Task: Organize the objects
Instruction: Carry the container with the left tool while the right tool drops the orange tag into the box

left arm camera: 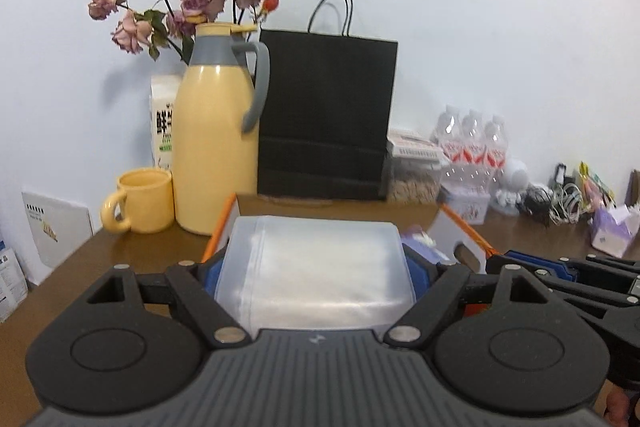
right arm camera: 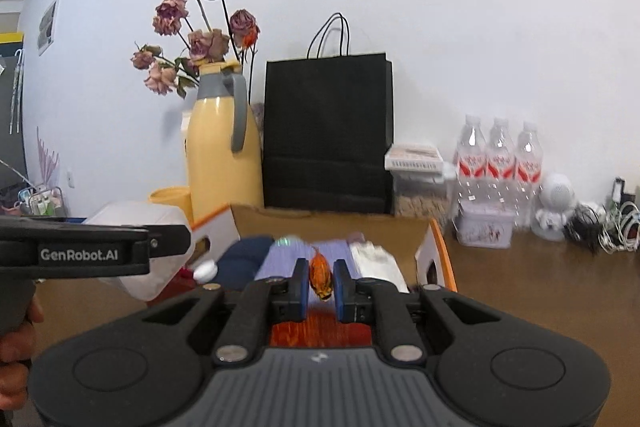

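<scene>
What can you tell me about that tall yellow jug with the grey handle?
The yellow thermos jug looks like glossy plastic, with a grey collar, a curved grey handle on its right and a yellow lid. It stands upright on the wooden table, between a matching yellow mug and a black paper bag.

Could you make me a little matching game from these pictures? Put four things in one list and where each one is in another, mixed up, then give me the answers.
Things:
1. Clear plastic container
2. Orange packet
3. Yellow mug
4. Water bottles

Places:
A. On the table, to the left of the yellow jug
B. Between the fingers of the left gripper
C. By the wall, to the right of the black paper bag
D. Between the fingers of the right gripper, over the cardboard box

Pairs: 1-B, 2-D, 3-A, 4-C
</scene>
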Demonstrator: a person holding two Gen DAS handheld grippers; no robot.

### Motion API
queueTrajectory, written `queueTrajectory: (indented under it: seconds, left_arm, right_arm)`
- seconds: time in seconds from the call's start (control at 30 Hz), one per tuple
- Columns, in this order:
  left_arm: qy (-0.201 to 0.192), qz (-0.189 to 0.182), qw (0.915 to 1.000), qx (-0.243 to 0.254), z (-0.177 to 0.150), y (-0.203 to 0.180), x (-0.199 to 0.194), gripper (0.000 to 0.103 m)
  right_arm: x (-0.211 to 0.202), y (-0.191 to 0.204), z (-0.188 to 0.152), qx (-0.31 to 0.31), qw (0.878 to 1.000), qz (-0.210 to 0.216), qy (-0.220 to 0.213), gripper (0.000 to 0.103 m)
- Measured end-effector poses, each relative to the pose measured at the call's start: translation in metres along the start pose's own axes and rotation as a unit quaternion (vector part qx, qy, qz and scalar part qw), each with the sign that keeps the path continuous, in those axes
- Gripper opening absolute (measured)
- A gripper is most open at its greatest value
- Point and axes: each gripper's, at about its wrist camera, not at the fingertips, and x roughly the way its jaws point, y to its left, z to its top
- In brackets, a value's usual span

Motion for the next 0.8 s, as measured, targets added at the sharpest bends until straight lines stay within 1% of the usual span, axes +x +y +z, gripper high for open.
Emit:
queueTrajectory:
  seconds: [0.17,0.3,0.47,0.63,0.8]
  left_arm:
    - [-0.005,0.002,1.0,-0.002,0.015,0.005,0.028,0.083]
    - [0.001,0.0,1.0,-0.008,0.022,0.009,0.061,0.083]
    - [0.011,-0.004,0.9998,-0.014,0.026,0.01,0.105,0.083]
    - [0.033,-0.008,0.9994,-0.008,0.023,0.011,0.138,0.083]
    - [0.045,-0.009,0.9989,0.006,0.017,0.009,0.145,0.083]
  right_arm:
    - [0.038,0.0,0.017,0.002,1.0,-0.003,0.006,0.011]
    - [0.076,-0.003,0.025,0.008,1.0,-0.007,0.014,0.011]
    - [0.118,-0.014,0.025,0.019,0.999,-0.019,0.025,0.011]
    - [0.139,-0.029,0.019,0.029,0.998,-0.022,0.043,0.011]
    - [0.143,-0.035,0.018,0.029,0.998,-0.026,0.047,0.011]
